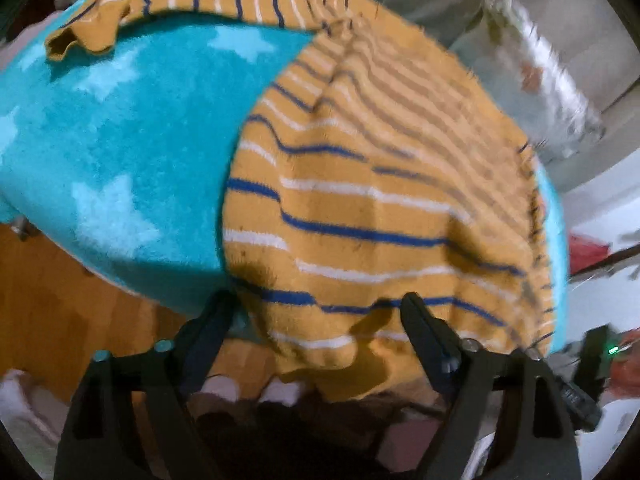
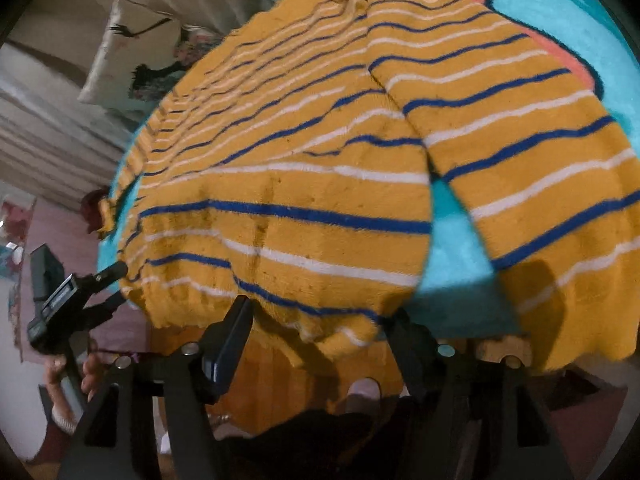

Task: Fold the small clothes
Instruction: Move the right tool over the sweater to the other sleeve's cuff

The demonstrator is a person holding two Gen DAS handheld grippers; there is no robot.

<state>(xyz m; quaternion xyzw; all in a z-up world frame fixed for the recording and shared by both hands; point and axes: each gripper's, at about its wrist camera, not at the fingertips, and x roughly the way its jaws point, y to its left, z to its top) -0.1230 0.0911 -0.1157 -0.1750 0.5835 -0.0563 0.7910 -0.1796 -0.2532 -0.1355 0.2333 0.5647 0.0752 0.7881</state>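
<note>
1. Wooden floor (image 1: 60, 312) shows below the near edge of a fluffy turquoise blanket with pale stars (image 1: 120, 152), which covers the raised surface where the folding is done.
2. Nearest the left gripper (image 1: 320, 300), the sweater's ribbed hem hangs over the blanket's edge. Its jaws stand apart on either side of that hem, and the fingertips (image 1: 412, 304) do not look pressed onto the knit — so open, not gripping.
3. The right gripper (image 2: 320, 312) sits at the same hem further along, jaws likewise spread with the hem's edge between them and no visible pinch.
4. The mustard sweater with blue and white stripes (image 1: 380, 208) lies flat on the blanket, body towards the hem, neck at the far end.
5. Farther off, one sleeve (image 1: 208, 0) stretches out sideways across the blanket; the other sleeve (image 2: 540, 152) lies beside the body.
6. Beyond the blanket is a patterned cushion (image 2: 132, 56).
7. Judging by this, the step in hand is taking hold of the hem at two corners. Next both jaws need to close on the hem, then lift it together towards the neck — evenly, so the fold stays straight.
</note>
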